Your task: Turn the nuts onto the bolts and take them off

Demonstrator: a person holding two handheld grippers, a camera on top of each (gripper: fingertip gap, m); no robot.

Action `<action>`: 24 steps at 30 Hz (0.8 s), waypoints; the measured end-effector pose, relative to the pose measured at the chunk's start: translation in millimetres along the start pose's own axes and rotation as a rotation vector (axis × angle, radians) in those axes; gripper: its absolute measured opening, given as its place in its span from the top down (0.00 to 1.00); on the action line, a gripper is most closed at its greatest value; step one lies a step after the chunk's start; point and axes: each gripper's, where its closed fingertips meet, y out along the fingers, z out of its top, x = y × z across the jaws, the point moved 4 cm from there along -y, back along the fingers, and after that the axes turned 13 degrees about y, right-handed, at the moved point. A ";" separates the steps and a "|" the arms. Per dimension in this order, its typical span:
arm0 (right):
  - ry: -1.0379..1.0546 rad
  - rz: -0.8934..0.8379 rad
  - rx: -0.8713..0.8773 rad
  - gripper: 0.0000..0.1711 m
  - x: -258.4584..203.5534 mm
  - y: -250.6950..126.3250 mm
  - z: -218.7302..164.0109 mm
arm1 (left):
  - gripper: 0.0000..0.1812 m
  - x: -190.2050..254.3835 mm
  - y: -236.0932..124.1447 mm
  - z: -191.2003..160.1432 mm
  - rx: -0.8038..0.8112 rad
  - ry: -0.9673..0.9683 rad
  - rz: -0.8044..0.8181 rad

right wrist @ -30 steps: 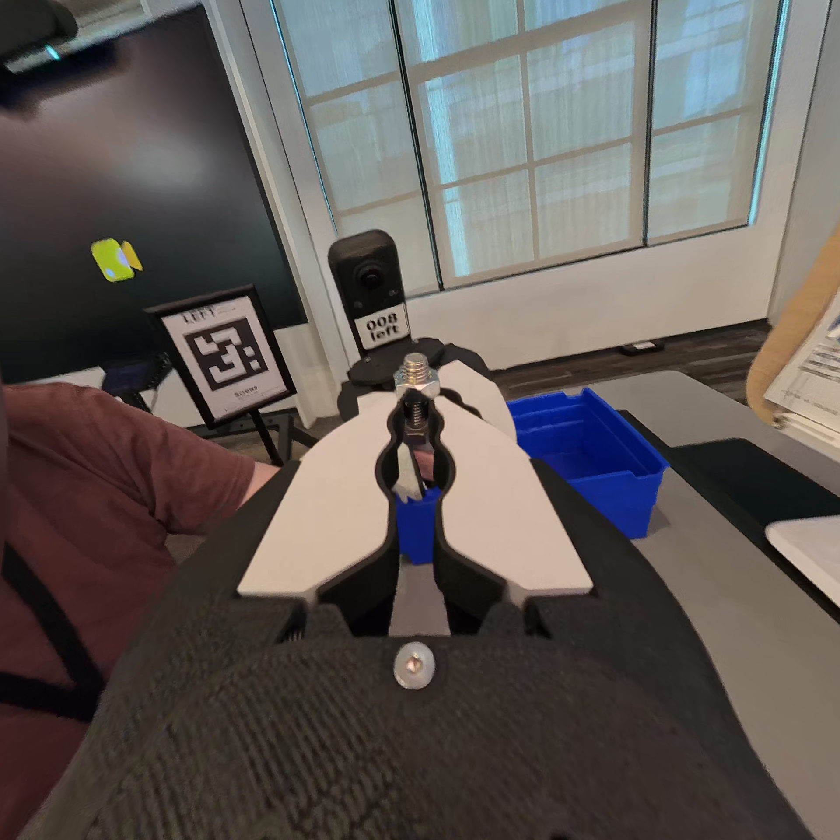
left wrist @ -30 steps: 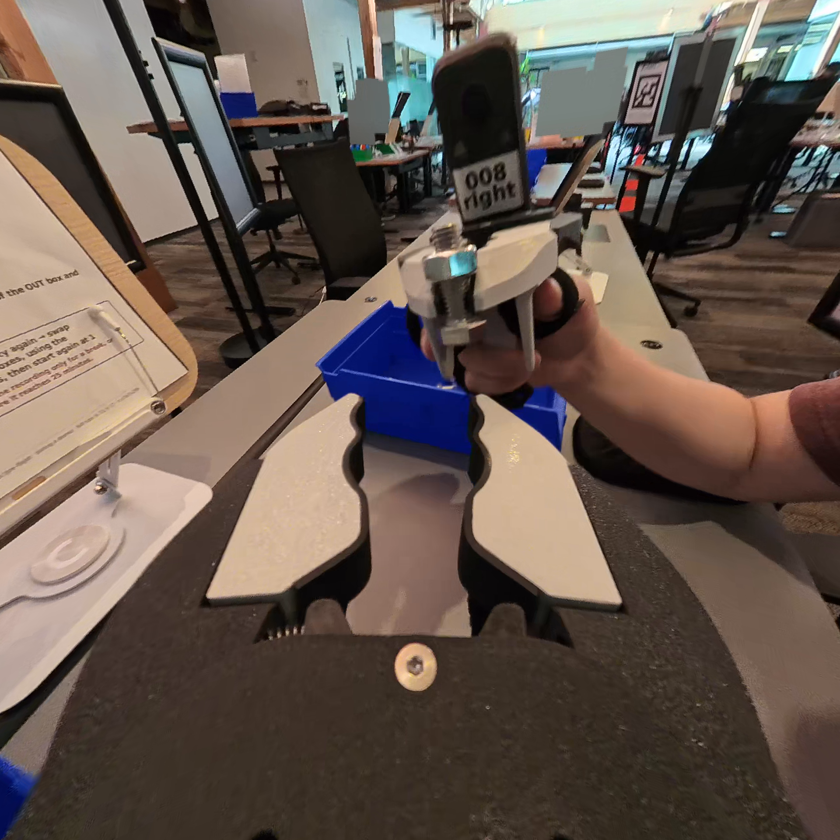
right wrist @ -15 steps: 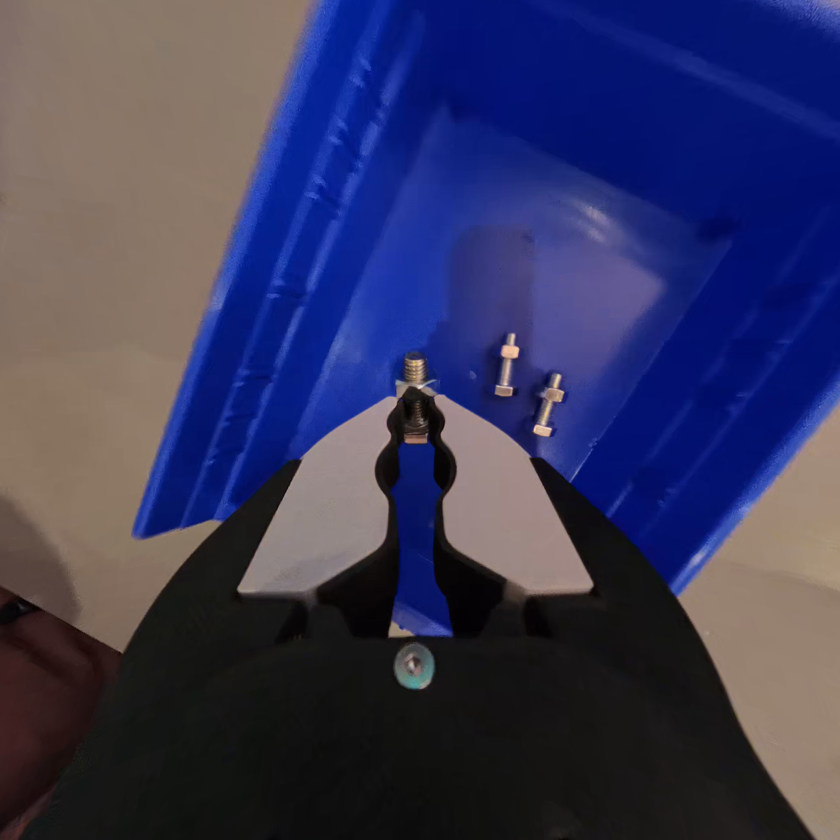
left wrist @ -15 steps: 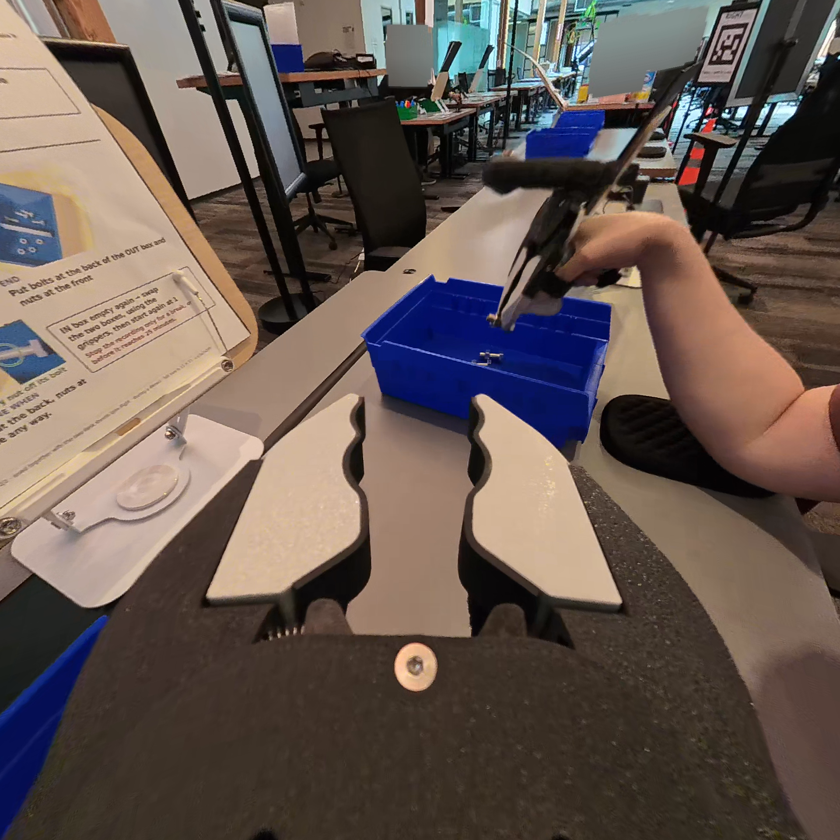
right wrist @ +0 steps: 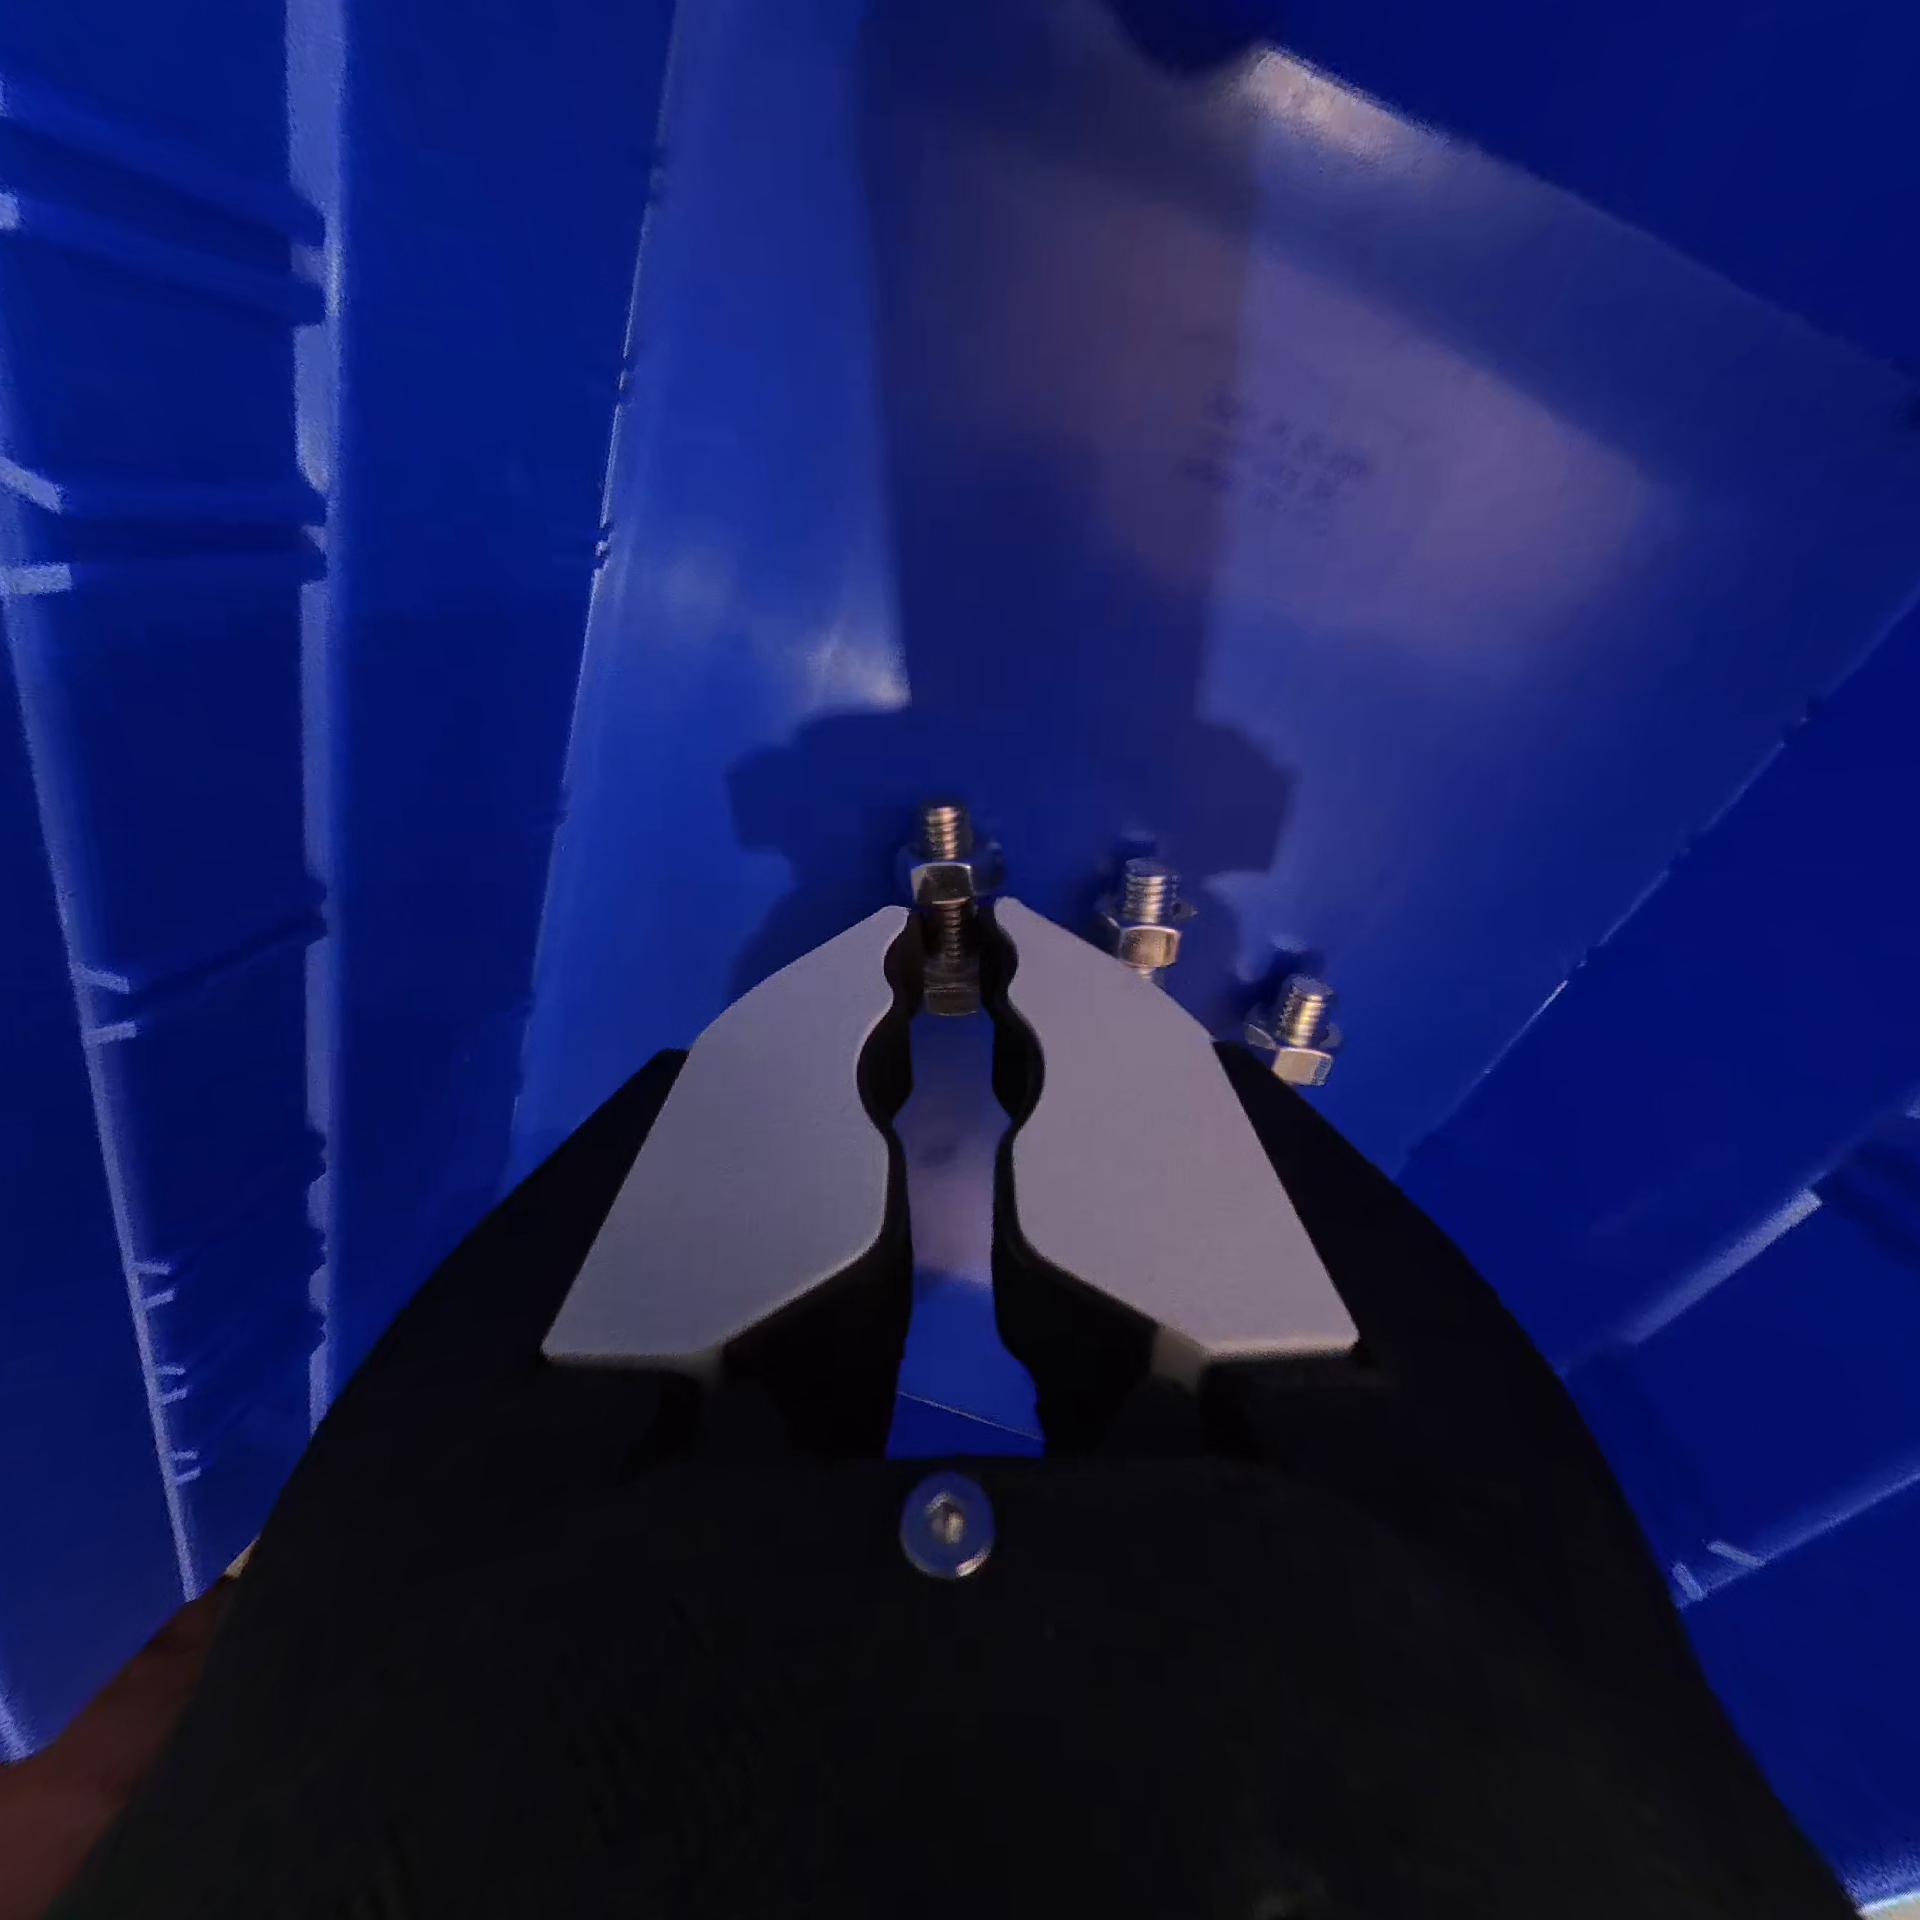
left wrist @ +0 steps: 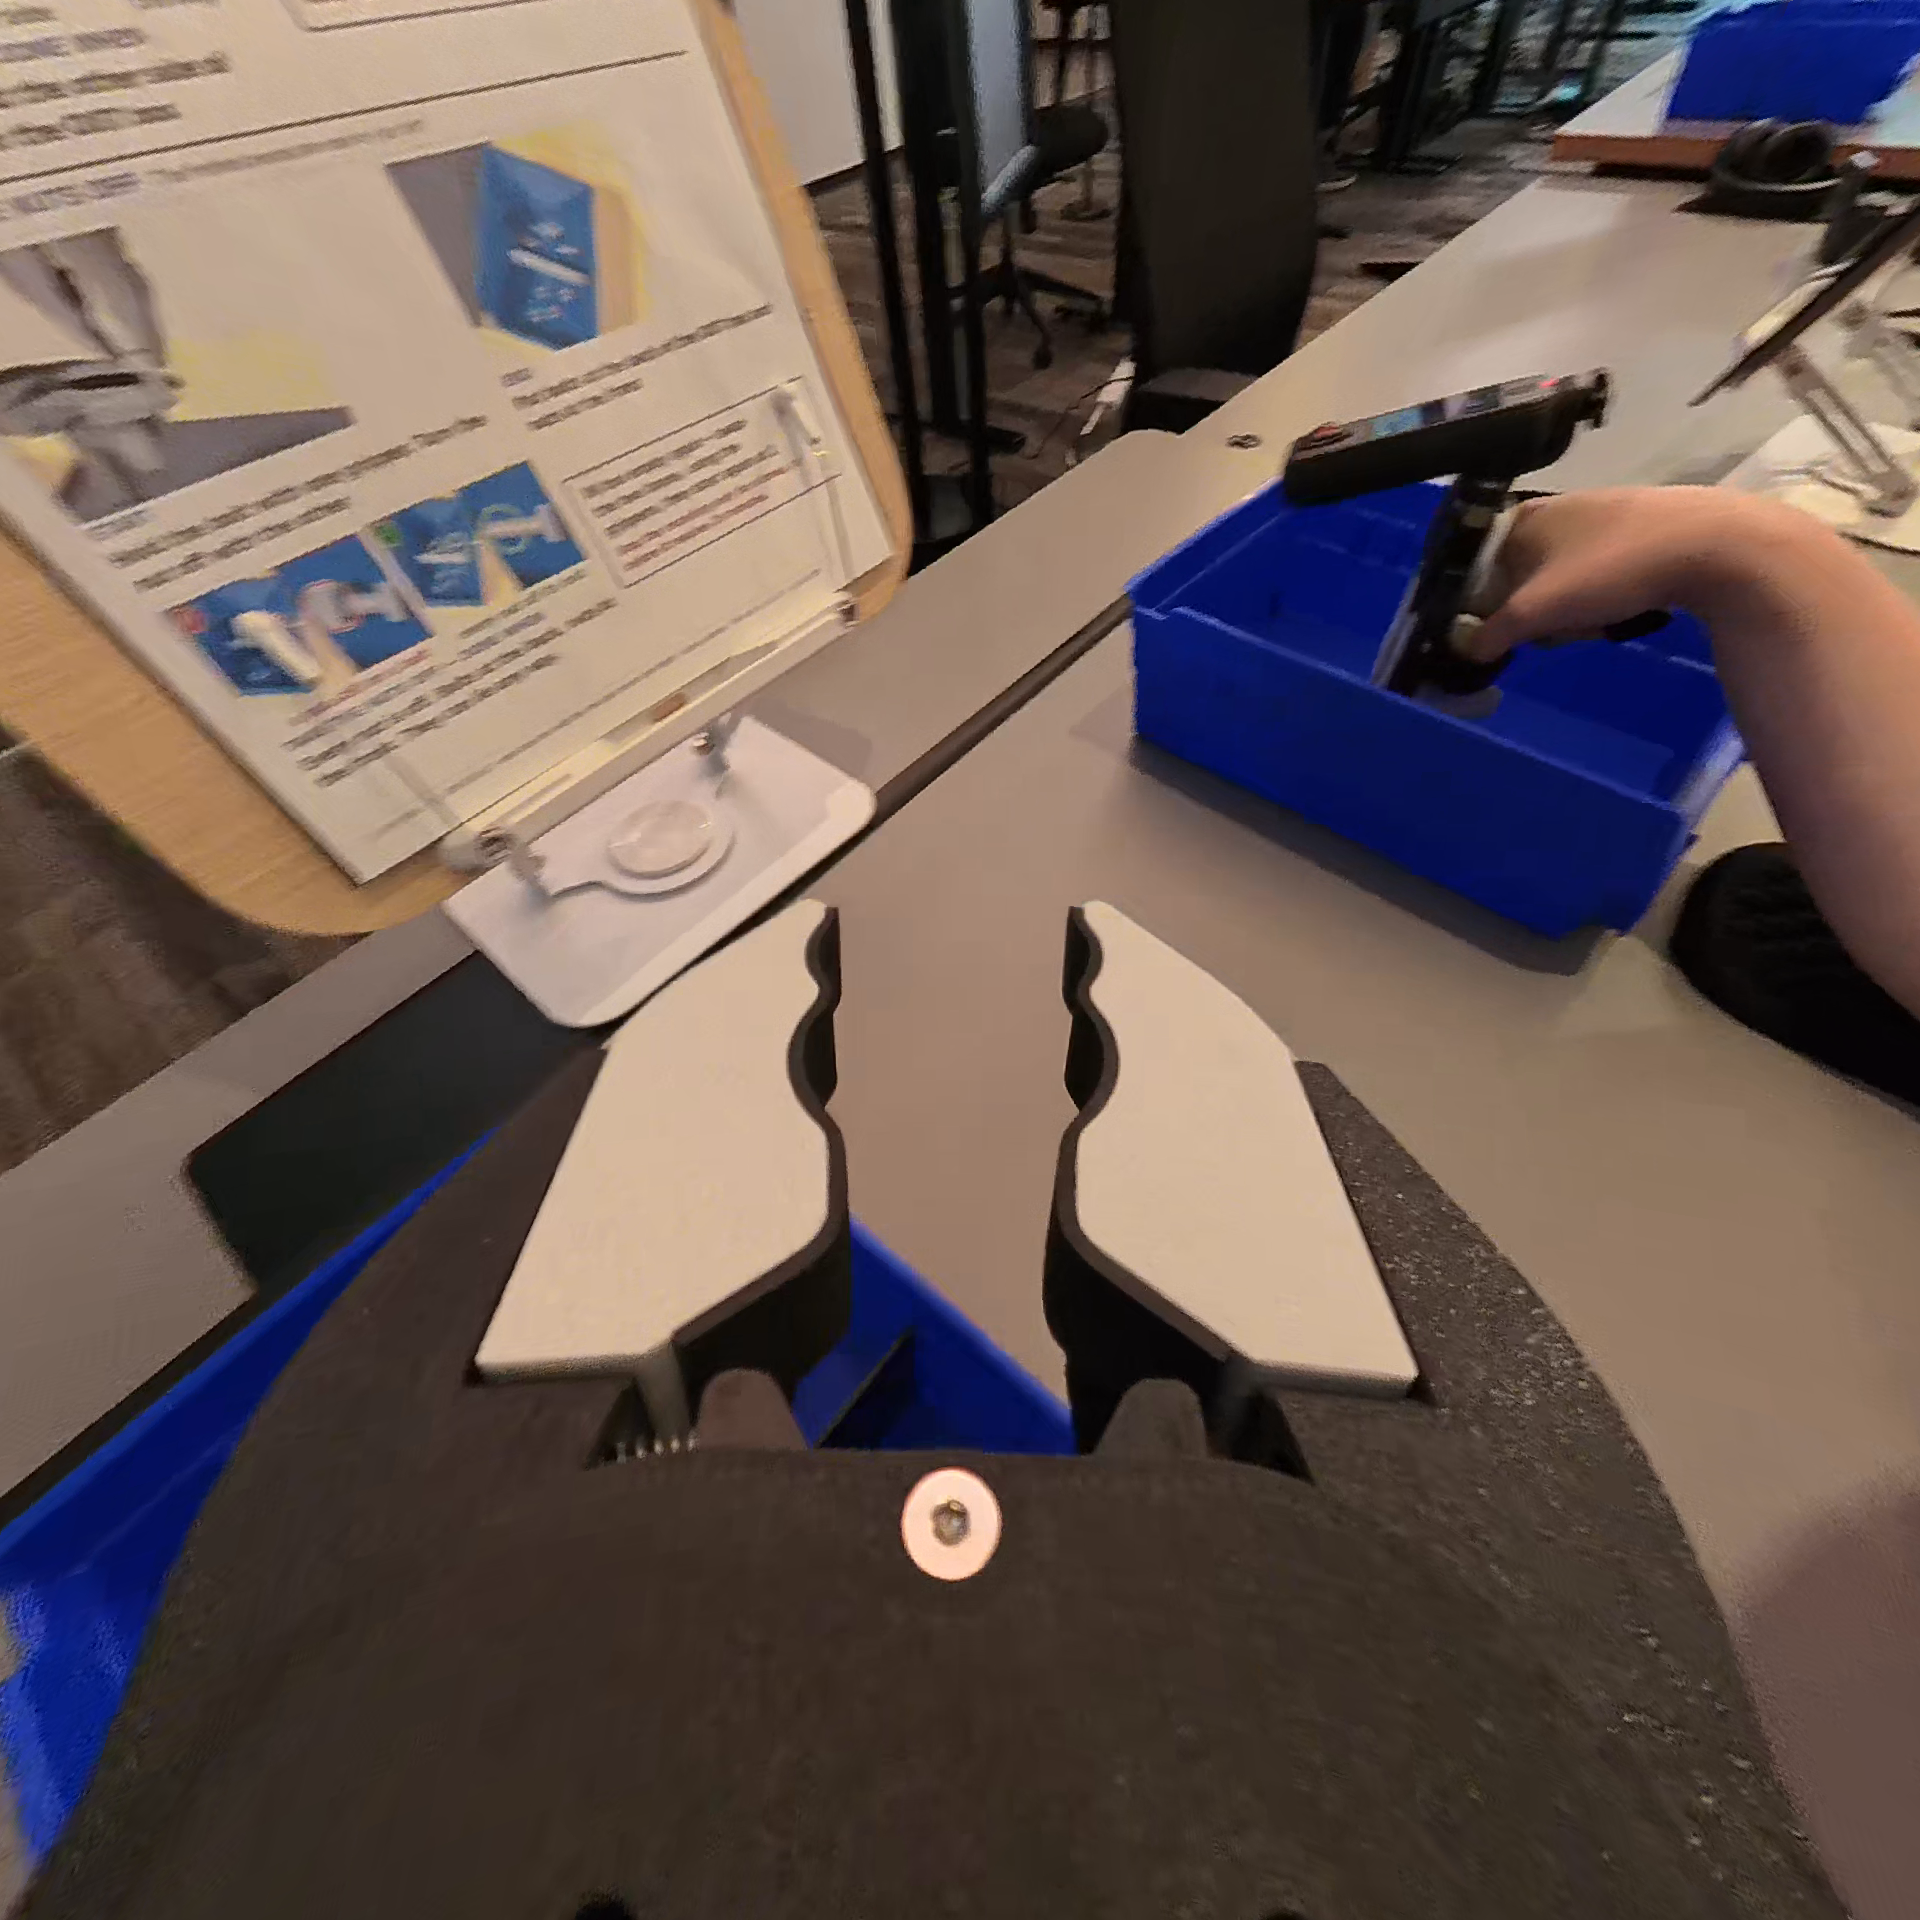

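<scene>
right gripper (right wrist: 948, 935), jaws narrow on a silver steel bolt with hex nut (right wrist: 943, 914), sits low inside the blue plastic bin (right wrist: 416, 520); likely depositing, so release next. left gripper (left wrist: 948, 935) jaws wide, empty.

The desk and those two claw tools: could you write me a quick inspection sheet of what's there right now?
Surface: grey table, black mat at its left edge.
Job's things: bolt with nut held low inside the blue bin; two more nutted bolts on its floor.
Clutter: instruction board on a white stand; second blue bin below the left gripper.
Grippers: left gripper open, empty; right gripper shut on the bolt.
Cables: nothing seen.
Surroundings: office chairs, other desks.
</scene>
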 end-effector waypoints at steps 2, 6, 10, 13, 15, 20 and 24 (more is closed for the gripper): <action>0.008 0.017 0.007 0.93 0.6 -1.5 0.2 | 0.80 -20.9 -12.4 -6.9 -0.021 -0.007 0.120; 0.009 0.065 0.097 0.84 -2.6 -18.0 5.5 | 0.81 -47.9 -41.4 -33.6 -0.132 -0.044 0.216; -0.024 0.123 0.278 0.83 -13.2 -55.8 12.4 | 0.83 -62.1 -60.3 -66.6 -0.260 -0.108 0.218; -0.058 0.120 0.429 0.83 -20.4 -86.3 17.1 | 0.85 -63.6 -62.3 -84.2 -0.327 -0.136 0.172; -0.086 0.115 0.505 0.84 -26.3 -101.7 18.6 | 0.85 -61.0 -61.6 -96.9 -0.393 -0.145 0.128; -0.163 0.102 0.603 0.86 -38.8 -119.6 19.6 | 0.87 -50.4 -63.9 -104.9 -0.458 -0.151 0.080; -0.190 0.095 0.604 0.86 -40.2 -121.7 18.0 | 0.88 -26.2 -78.8 -109.6 -0.599 -0.100 -0.031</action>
